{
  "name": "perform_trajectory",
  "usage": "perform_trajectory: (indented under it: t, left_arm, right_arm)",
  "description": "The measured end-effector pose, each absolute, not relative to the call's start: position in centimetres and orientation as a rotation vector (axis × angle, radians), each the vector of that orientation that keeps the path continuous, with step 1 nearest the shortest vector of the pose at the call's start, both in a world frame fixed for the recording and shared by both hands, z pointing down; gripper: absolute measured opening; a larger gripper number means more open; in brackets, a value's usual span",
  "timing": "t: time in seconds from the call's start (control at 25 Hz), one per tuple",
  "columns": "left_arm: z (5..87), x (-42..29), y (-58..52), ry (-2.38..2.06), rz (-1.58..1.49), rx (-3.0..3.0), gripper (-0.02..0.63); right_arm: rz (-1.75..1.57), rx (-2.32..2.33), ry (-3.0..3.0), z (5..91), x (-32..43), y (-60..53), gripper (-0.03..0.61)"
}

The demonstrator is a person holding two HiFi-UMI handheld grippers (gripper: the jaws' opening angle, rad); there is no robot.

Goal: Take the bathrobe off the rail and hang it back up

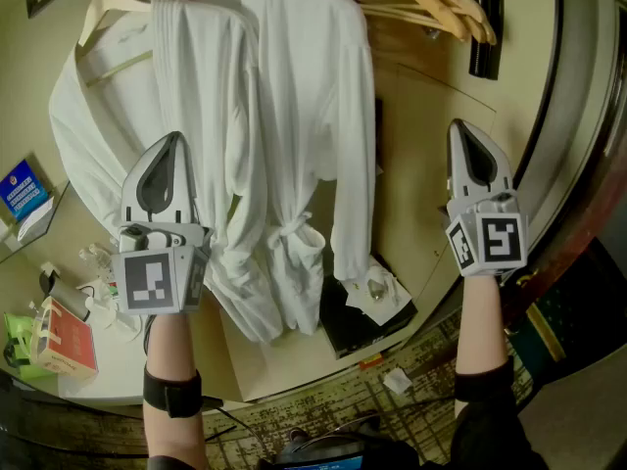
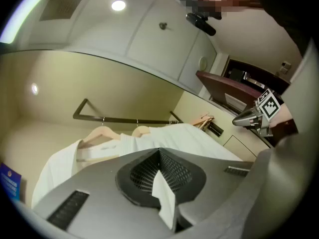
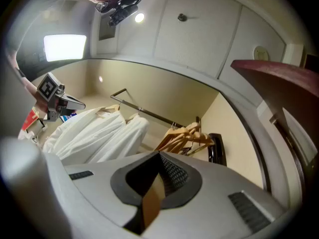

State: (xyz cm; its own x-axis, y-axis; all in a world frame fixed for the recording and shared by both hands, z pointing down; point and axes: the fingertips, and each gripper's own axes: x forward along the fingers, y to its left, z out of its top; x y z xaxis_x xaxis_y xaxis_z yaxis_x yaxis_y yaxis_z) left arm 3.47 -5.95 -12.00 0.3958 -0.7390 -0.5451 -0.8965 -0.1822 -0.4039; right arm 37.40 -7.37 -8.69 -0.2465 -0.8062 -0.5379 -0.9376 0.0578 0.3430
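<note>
Two white bathrobes hang side by side on wooden hangers from a dark rail (image 2: 124, 120). The nearer bathrobe (image 1: 294, 96) has its belt tied at the waist, and the other bathrobe (image 1: 103, 125) hangs to its left. My left gripper (image 1: 174, 137) is raised in front of the robes, shut and empty, its tip just short of the cloth. The right gripper (image 1: 458, 125) is held up to the right of the robes, apart from them, also shut with nothing in it. From the left gripper view the robes (image 2: 164, 136) lie past the closed jaws (image 2: 159, 151). The right gripper view shows its closed jaws (image 3: 159, 154) too.
Several empty wooden hangers (image 1: 431, 3) hang on the rail to the right of the robes, beside a black fitting (image 1: 485, 27) on the wall. Below are a black box (image 1: 367, 311) with white items and a shelf at the left holding a red-and-white box (image 1: 67, 339).
</note>
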Motion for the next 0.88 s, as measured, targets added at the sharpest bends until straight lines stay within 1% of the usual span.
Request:
perform_trajectory:
  t: [0.2, 0.44, 0.6, 0.72, 0.88]
  left_arm:
    - [-5.8, 3.2, -7.5, 1.454, 0.248, -2.083, 0.000]
    - [7.1, 0.7, -7.9, 1.648, 0.085, -2.262, 0.000]
    - [15.0, -0.5, -6.9, 1.725, -0.095, -2.302, 0.000]
    - [18.1, -0.3, -5.4, 1.769, -0.133, -2.345, 0.000]
    - [20.8, -1.9, -4.6, 1.827, -0.158, -2.360, 0.000]
  right_arm:
    - [0.825, -1.783, 2.313, -1.6, 35.1, -9.2, 0.025]
    - [0.500, -1.799, 2.571, 10.8, 32.4, -9.8, 0.025]
    - [0.325, -1.793, 2.670, 17.4, 30.9, -8.8, 0.025]
    - [0.221, -1.784, 2.722, 21.2, 29.9, -7.7, 0.025]
    - [0.120, -1.792, 2.741, 24.5, 29.0, -7.0, 0.025]
